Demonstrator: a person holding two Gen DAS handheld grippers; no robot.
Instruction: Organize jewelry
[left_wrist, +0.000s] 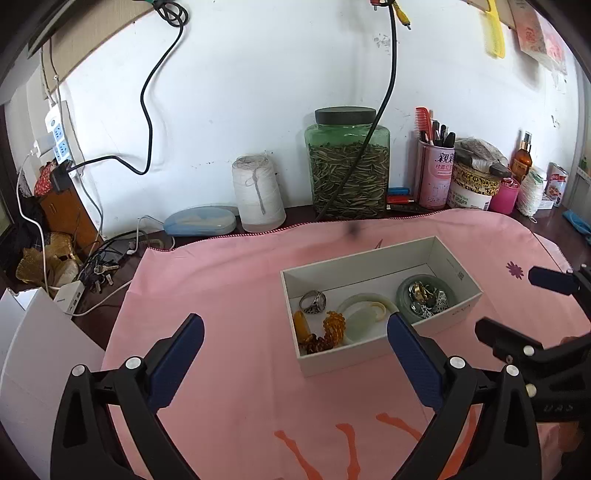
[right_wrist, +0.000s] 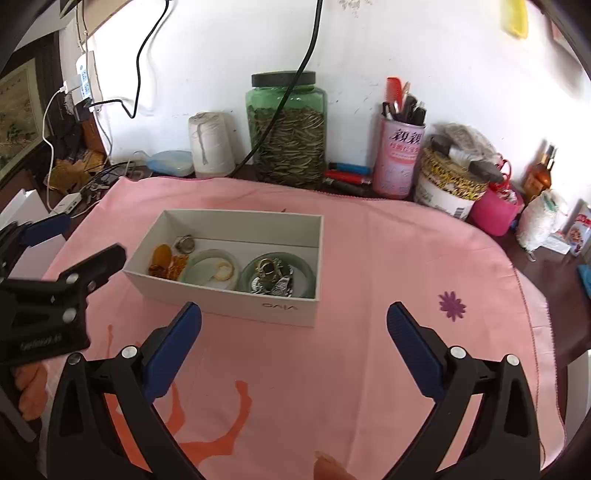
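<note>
Two sets of black tongs with blue pads are hovering low over a desk, both spread wide and gripping nothing. The left tongs (left_wrist: 295, 354) are standing open with bare pink cloth (left_wrist: 229, 295) between the pads, and the right-hand pad is overlapping the near wall of a white box (left_wrist: 369, 354) in the left wrist view. The right tongs (right_wrist: 294, 347) are likewise gaping wide, pointing down at the cloth just in front of the box's near long wall. The open cardboard box is sitting on the cloth, near the middle of the desk, and it is holding the jewelry. At one end a silver ring (left_wrist: 313, 301) is lying beside amber beads (left_wrist: 325, 332). In the middle a pale jade bangle (left_wrist: 364, 317) is resting flat. At the other end a green bangle (left_wrist: 404, 295) is ringing a heap of silver and gold pieces (left_wrist: 428, 299). Beyond the cloth, along a white wall, a spool of white thread (left_wrist: 257, 192), a green jar (left_wrist: 347, 166) of seeds and a pink cup (left_wrist: 434, 173) of pens and combs are standing. Cables and a power strip (left_wrist: 70, 295) are trailing at the left edge.
</note>
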